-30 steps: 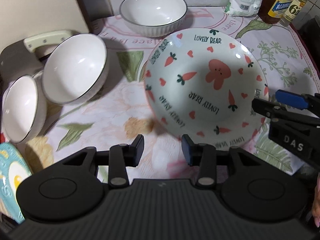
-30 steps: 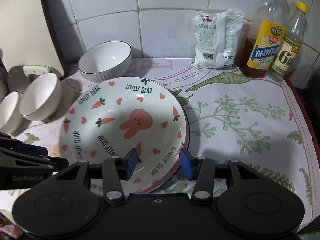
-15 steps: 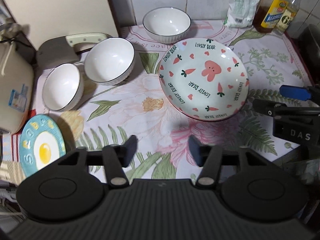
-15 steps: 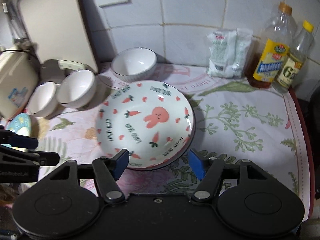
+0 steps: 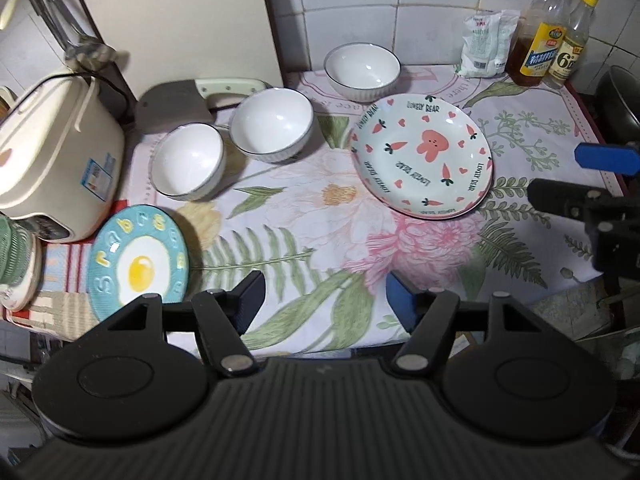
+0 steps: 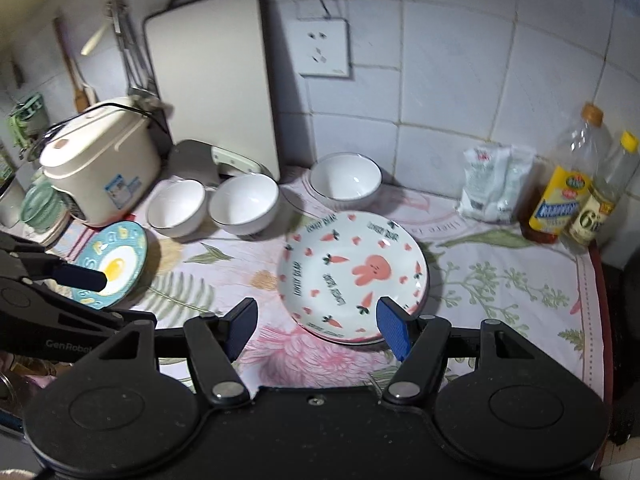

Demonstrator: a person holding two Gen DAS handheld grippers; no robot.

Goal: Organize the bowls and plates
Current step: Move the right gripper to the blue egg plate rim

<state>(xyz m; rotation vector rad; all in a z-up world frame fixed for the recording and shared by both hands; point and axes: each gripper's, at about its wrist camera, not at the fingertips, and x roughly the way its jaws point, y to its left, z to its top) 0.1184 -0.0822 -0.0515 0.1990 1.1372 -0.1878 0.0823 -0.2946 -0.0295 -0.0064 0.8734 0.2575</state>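
Note:
A rabbit-and-carrot plate (image 5: 420, 156) (image 6: 352, 276) lies on the floral cloth; a second rim shows under its near edge. Three white bowls stand behind and to its left: one by the wall (image 5: 362, 70) (image 6: 346, 178), two side by side (image 5: 272, 124) (image 5: 188, 160). A blue fried-egg plate (image 5: 138, 260) (image 6: 116, 264) lies at the front left. My left gripper (image 5: 324, 292) hovers high over the cloth's front, jaws opening, nothing between them. My right gripper (image 6: 316, 316) hangs open and empty above the rabbit plate's near edge.
A cream rice cooker (image 5: 56, 152) stands at the left, with a cutting board (image 6: 216, 80) leaning on the tiled wall. A white bag (image 5: 484, 46) and two bottles (image 5: 540, 48) stand at the back right. A dark pan (image 5: 620, 100) sits beyond the right edge.
Both grippers have risen and drawn back from the rabbit plate, which stays on the cloth. Their jaws stand wider than a second ago, and far more of the counter shows.

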